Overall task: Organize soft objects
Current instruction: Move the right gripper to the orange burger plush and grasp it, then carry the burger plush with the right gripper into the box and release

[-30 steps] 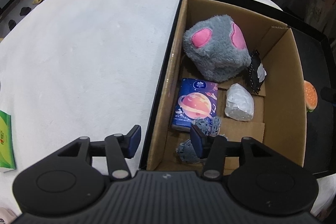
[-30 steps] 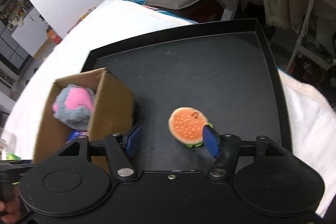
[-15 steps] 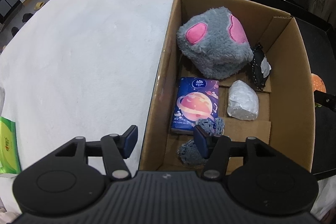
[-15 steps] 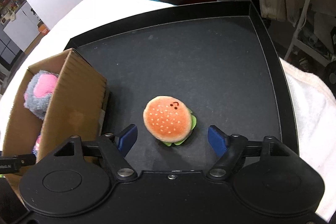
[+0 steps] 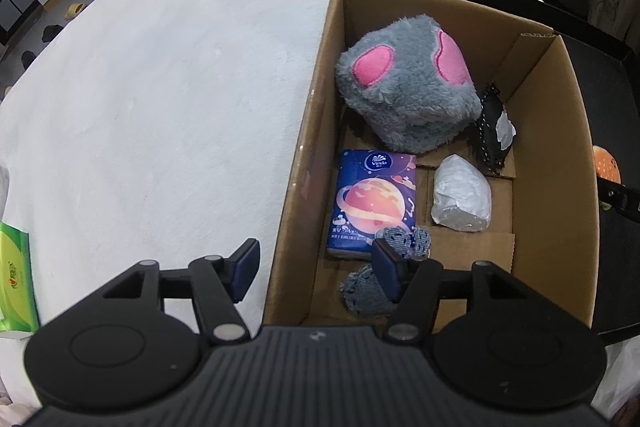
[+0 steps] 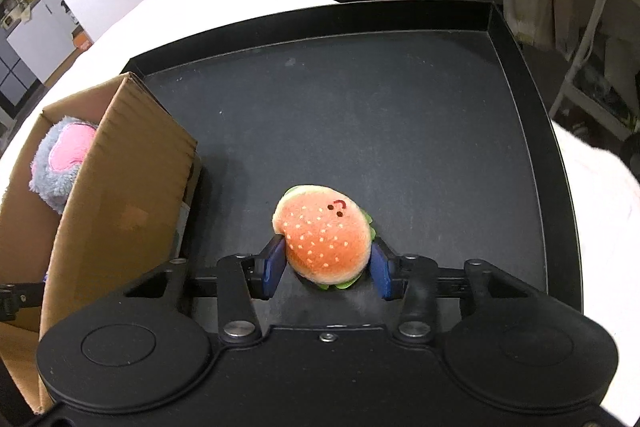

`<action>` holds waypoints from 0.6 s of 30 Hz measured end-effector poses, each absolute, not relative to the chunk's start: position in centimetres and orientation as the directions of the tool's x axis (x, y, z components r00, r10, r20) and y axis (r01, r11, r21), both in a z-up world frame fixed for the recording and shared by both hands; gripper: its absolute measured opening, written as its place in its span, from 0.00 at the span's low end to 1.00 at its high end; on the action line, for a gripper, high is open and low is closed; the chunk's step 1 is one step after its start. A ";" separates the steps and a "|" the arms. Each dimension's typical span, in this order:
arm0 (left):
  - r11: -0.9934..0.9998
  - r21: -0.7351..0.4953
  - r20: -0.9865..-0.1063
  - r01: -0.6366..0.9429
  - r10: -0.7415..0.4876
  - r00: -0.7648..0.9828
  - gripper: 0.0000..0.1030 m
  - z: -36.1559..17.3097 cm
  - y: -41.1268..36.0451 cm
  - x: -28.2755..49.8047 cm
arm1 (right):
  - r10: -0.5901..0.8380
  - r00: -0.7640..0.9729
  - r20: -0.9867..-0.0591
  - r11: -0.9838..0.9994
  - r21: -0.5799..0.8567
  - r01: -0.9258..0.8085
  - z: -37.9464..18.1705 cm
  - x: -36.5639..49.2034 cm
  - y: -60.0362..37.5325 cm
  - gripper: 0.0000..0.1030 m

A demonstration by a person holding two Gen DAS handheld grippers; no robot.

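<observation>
A plush hamburger [image 6: 324, 233] lies on the black tray [image 6: 360, 115]. My right gripper [image 6: 326, 269] is shut on it, both blue pads against its sides. The cardboard box [image 5: 532, 155] holds a grey and pink plush [image 5: 408, 83], a blue tissue pack [image 5: 372, 199], a white wrapped lump [image 5: 462, 197], a black pouch [image 5: 494, 127] and a grey denim piece [image 5: 368, 291]. My left gripper [image 5: 316, 267] is open and empty, straddling the box's near left wall. The burger's edge shows in the left wrist view [image 5: 606, 165].
The box [image 6: 120, 195] stands at the tray's left end, close to the burger. A white cloth covers the table [image 5: 160, 87]. A green packet [image 5: 14, 279] lies at the left edge. Shelves and clutter stand behind the table.
My right gripper moved forward around the burger and closed on it. My left gripper shifted slightly and stayed open over the box wall.
</observation>
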State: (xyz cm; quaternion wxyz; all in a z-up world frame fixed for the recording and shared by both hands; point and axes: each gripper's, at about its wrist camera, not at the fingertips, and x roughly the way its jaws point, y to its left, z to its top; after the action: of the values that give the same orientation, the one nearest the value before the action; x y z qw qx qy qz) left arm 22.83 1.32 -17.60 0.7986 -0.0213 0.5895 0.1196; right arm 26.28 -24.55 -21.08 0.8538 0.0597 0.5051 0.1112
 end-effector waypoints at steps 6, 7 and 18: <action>0.968 0.093 -0.949 -0.231 0.157 0.275 0.58 -17.4 2.0 22.5 | 0.259 0.461 -0.849 0.966 0.233 -0.113 -20.4 25.5 -24.9 0.37; 0.968 0.088 -0.949 -0.233 0.153 0.276 0.58 -17.3 2.1 22.5 | 0.256 0.461 -0.850 0.967 0.231 -0.111 -20.3 25.5 -24.9 0.37; 0.970 0.048 -0.947 -0.238 0.120 0.299 0.58 -16.3 2.7 21.7 | 0.242 0.476 -0.845 0.970 0.217 -0.107 -18.0 24.9 -24.5 0.37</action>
State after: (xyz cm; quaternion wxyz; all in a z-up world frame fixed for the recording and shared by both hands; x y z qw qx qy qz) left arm 21.75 2.74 -16.30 0.8044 -0.0505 0.5814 0.1113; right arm 24.92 -24.52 -17.95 0.8564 0.0671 0.5016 0.1020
